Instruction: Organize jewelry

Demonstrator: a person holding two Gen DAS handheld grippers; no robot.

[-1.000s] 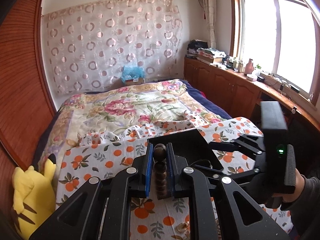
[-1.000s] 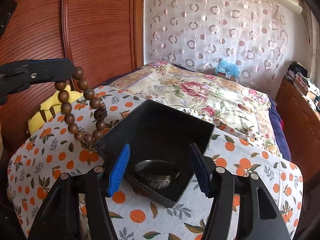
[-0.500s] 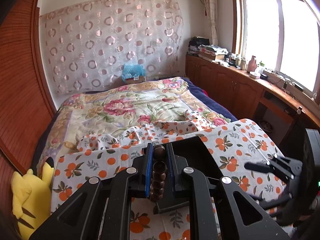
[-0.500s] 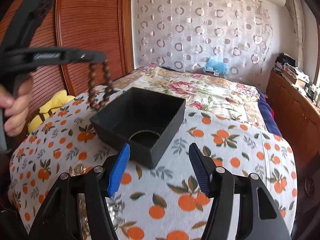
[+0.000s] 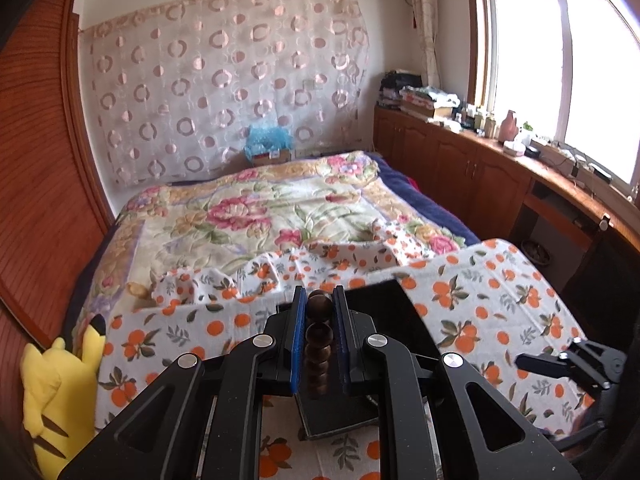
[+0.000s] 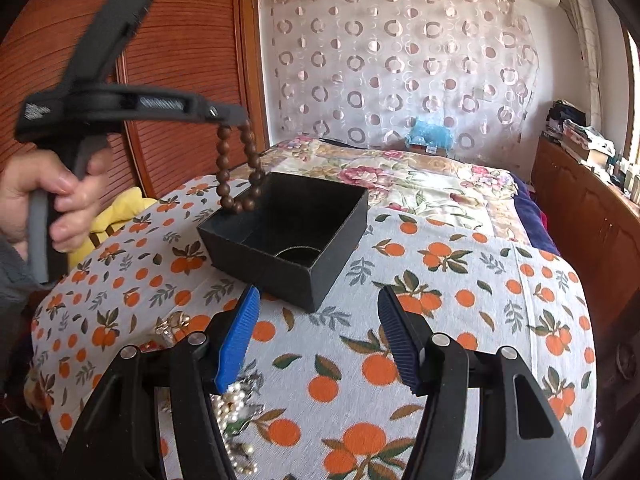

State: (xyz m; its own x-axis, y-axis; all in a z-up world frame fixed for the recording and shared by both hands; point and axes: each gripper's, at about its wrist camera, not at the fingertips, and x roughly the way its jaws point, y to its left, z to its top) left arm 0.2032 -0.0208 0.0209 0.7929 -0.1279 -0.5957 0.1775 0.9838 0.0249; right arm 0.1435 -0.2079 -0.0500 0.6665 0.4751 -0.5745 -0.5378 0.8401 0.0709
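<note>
My left gripper is shut on a brown wooden bead bracelet. In the right wrist view the left gripper holds the bracelet hanging over the near left corner of an open black box. The box sits on an orange-print cloth and holds a dark round item. My right gripper is open and empty, pulled back from the box. A pile of pearl and gold jewelry lies on the cloth under its left finger.
The orange-print cloth covers a surface at the foot of a floral bed. A yellow plush toy sits at the left edge. Wooden cabinets run along the right wall. My right gripper shows at lower right in the left wrist view.
My right gripper has drawn back from the box. My left gripper has lifted the bracelet and carried it over the box's corner.
</note>
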